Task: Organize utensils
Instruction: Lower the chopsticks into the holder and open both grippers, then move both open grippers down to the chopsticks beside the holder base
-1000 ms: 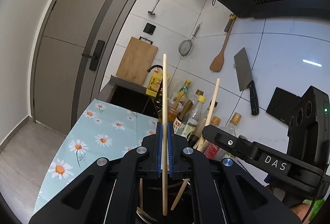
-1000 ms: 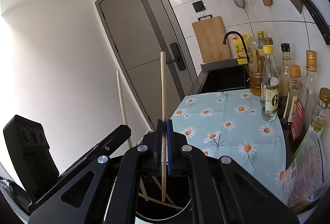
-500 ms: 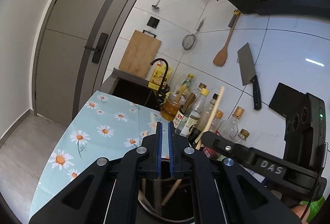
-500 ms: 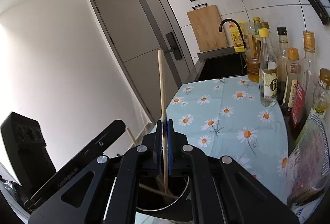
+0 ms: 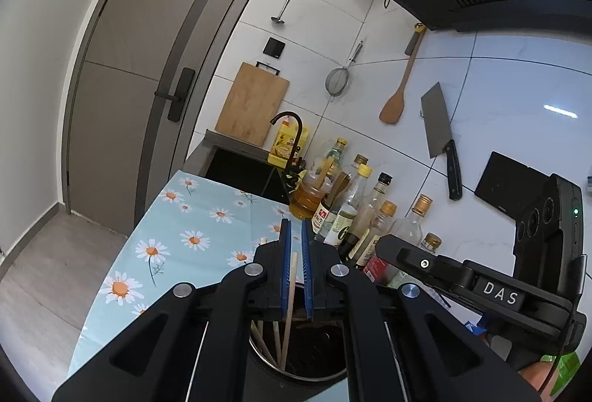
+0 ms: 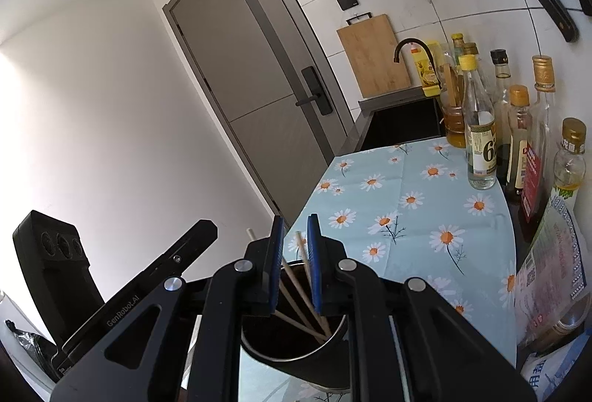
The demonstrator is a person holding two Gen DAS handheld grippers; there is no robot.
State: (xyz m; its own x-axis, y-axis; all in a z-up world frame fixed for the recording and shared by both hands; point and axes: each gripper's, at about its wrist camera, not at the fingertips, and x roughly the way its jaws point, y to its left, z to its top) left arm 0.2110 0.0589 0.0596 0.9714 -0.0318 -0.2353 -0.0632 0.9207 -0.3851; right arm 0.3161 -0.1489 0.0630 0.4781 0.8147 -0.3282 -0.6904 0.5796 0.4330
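A dark round holder (image 5: pixel 256 346) stands on the daisy cloth right under both grippers, with several wooden chopsticks (image 6: pixel 296 298) leaning inside it. My left gripper (image 5: pixel 295 222) hangs over the holder (image 6: pixel 296 365). Its blue pads stand a narrow gap apart, and a chopstick (image 5: pixel 292 276) stands loosely between them with its foot in the holder. My right gripper (image 6: pixel 295 219) is open a little wider over the same holder. Another chopstick (image 6: pixel 301 250) leans between its pads and neither pad presses on it.
Bottles (image 6: pixel 481 143) of oil and sauce line the wall side of the daisy tablecloth (image 6: pixel 407 198). Behind it are a black sink and tap (image 5: pixel 292 143) and a cutting board (image 5: pixel 251 106). A cleaver (image 5: pixel 440 135), spatula and strainer hang on the tiles. The right gripper's body (image 5: pixel 495 291) is close by.
Both chopsticks, held upright a second ago, have slipped down into the holder: the left first, then the right. Both pairs of pads have parted slightly. The hands barely moved.
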